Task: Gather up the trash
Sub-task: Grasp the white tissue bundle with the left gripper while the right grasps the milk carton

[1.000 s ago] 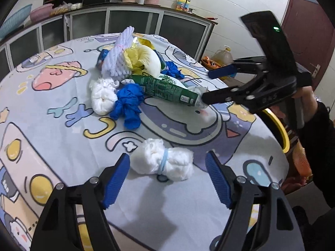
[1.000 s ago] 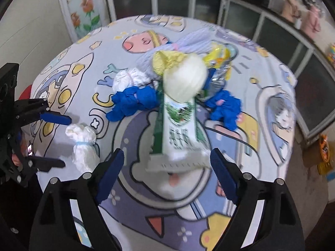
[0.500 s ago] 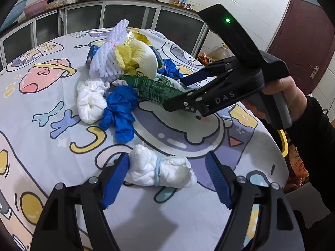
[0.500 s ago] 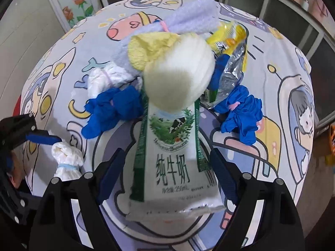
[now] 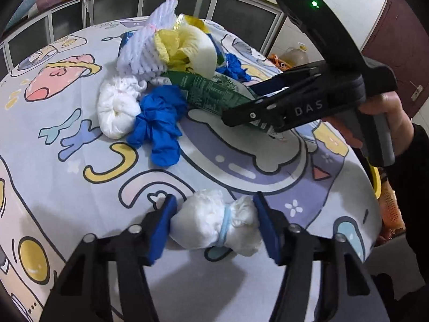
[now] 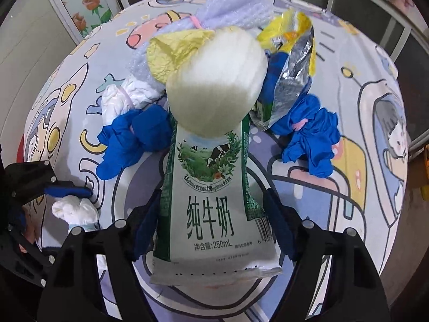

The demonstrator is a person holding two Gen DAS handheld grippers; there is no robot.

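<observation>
My left gripper [image 5: 214,222] has its blue pads on both ends of a white tissue bundle [image 5: 214,224] tied with a light blue band, near the table's front edge. My right gripper [image 6: 214,228] has closed in around the near end of a green and white milk carton [image 6: 214,209], pads touching its sides. The carton lies under a white and yellow cabbage piece [image 6: 214,80]. In the left wrist view the right gripper [image 5: 257,104] sits over the carton [image 5: 209,91].
A pile on the cartoon tablecloth [image 5: 67,161] holds a blue glove [image 5: 158,126], a white wad [image 5: 118,107], white foam netting [image 5: 147,51], a second blue glove [image 6: 311,134] and a foil snack bag [image 6: 292,75]. Cabinets stand behind.
Both grippers moved forward onto their items and narrowed: the left around the tissue bundle, the right around the milk carton.
</observation>
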